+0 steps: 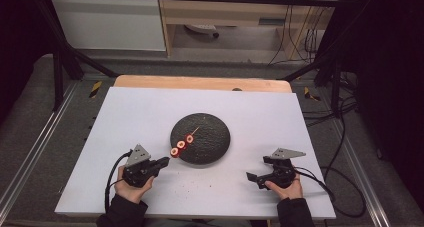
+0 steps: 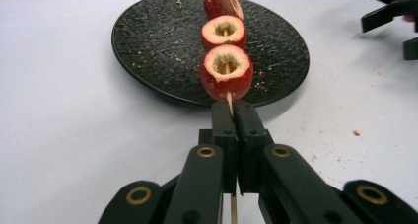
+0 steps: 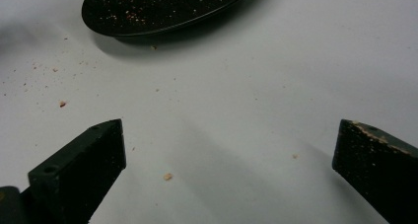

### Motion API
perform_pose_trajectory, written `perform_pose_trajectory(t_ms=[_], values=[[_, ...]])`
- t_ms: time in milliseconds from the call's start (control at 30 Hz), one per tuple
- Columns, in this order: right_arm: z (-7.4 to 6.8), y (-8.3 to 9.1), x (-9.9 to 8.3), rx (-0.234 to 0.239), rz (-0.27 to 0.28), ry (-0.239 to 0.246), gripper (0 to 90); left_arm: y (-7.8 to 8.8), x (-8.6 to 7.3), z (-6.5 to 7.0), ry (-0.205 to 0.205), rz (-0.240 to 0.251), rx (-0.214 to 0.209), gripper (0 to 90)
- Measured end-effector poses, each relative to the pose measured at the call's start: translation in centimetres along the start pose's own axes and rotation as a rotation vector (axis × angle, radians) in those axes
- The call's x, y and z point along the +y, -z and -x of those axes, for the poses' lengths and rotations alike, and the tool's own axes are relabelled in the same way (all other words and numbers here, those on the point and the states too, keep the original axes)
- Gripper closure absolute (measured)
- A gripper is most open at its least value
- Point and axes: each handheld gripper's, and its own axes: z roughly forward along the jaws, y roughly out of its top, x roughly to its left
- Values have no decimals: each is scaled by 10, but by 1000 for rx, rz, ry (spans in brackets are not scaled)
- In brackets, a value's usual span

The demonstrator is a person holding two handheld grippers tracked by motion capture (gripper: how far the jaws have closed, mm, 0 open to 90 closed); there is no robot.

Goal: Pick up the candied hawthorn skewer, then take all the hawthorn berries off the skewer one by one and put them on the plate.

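- While the skewer (image 2: 229, 101) is pinched at its bare end between the pressed-together jaws of the left gripper (image 2: 233, 110), its far part reaches over the near edge of the black plate (image 2: 148, 56), pointing toward the plate's middle.
- Three red fruit pieces (image 2: 226, 72) are threaded on the stick, one behind the other; the two nearer ones show a pale, hollowed core, and the farthest one is seen more from the side.
- From the high view, the fruit pieces (image 1: 181, 145) sit at the left front edge of the plate (image 1: 212, 137), and the thin stick goes on bare toward the centre.
- I cannot tell if the skewer rests on the plate or is held a little above it.
- Small crumbs lie on the plate and on the white table (image 3: 236, 110) around it.
- On the other side, the right gripper (image 1: 261, 176) stays low over the table, near the plate but apart from it, with its jaws spread wide and nothing between them.
- My judgement: the loaded skewer is being put on or taken off the plate; which one, I cannot say. The release or the carrying away is not yet done.
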Motion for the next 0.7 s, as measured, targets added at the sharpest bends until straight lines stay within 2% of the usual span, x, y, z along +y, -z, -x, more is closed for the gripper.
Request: perform_pose_trajectory(t_ms=[333, 500, 700], values=[[-17, -7, 11, 29, 24, 20, 5, 2, -3, 10, -30, 15, -30, 883], [-22, -13, 19, 23, 32, 21, 6, 2, -4, 10, -21, 15, -36, 882], [-34, -24, 32, 37, 47, 21, 6, 1, -3, 12, -31, 22, -42, 883]])
